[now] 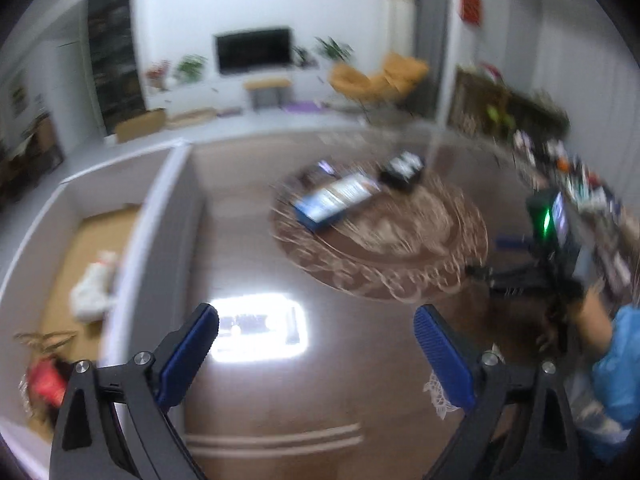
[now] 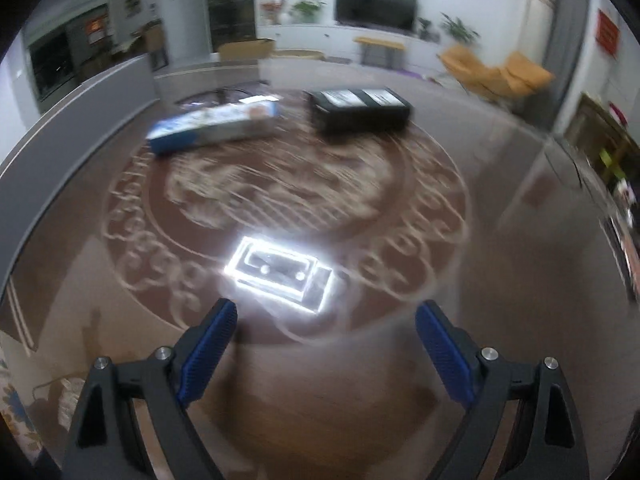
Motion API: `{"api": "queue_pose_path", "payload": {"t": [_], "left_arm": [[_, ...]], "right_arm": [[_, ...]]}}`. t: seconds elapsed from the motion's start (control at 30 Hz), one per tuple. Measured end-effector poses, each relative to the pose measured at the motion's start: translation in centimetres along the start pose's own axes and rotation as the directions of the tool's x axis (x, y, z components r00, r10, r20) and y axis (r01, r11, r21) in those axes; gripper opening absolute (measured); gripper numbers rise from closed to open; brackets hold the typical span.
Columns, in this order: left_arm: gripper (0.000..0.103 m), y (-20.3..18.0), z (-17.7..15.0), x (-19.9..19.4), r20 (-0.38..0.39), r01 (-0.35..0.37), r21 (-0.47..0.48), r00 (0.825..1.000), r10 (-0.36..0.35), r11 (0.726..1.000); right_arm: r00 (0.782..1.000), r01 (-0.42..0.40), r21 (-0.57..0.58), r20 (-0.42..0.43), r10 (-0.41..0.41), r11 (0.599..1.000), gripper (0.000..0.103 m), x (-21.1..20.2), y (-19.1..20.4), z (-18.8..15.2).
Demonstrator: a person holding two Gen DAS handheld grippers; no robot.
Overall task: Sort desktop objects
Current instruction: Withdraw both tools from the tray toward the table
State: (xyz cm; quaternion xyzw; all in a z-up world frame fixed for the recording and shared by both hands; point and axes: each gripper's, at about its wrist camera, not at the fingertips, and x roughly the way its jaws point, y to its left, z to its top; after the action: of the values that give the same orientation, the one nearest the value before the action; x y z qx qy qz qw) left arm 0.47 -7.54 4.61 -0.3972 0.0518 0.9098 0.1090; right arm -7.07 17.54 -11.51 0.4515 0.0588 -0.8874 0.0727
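A long blue and white box [image 2: 214,128] and a black box [image 2: 360,110] lie on the glossy brown table [image 2: 500,240] with a round scroll pattern; both also show in the left wrist view, the blue box [image 1: 336,198] and the black box [image 1: 402,170]. My left gripper [image 1: 316,354] is open and empty above the table, near a white storage box [image 1: 160,216] at the left. My right gripper [image 2: 326,350] is open and empty, well short of both boxes. The other hand-held gripper [image 1: 548,248] shows at the right of the left wrist view.
The white storage box holds a white bundle [image 1: 94,288] and a red item [image 1: 46,386] on a cardboard floor. A grey wall of the box [image 2: 60,128] lines the table's left side. Clutter [image 1: 580,184] sits along the table's right edge. A bright lamp reflection [image 2: 280,274] lies mid-table.
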Motion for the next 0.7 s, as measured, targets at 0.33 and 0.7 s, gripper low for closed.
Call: {"api": "queue_pose_path", "payload": {"t": [0.33,0.7], "left_arm": [[0.099,-3.8,4.9,12.4,-0.067,-0.059,0.202,0.995,0.073,0.978],[0.099,-3.7,13.4,19.9,-0.068,-0.054,0.208,0.995,0.07,0.977]], "right_arm": [[1.0,-0.023,0.006,-0.004,0.023,1.0,0.103,0.5,-0.4,-1.4],[1.0,-0.025,0.008,-0.004,0.025,1.0,0.103,0.5,-0.5,-1.5]]}}
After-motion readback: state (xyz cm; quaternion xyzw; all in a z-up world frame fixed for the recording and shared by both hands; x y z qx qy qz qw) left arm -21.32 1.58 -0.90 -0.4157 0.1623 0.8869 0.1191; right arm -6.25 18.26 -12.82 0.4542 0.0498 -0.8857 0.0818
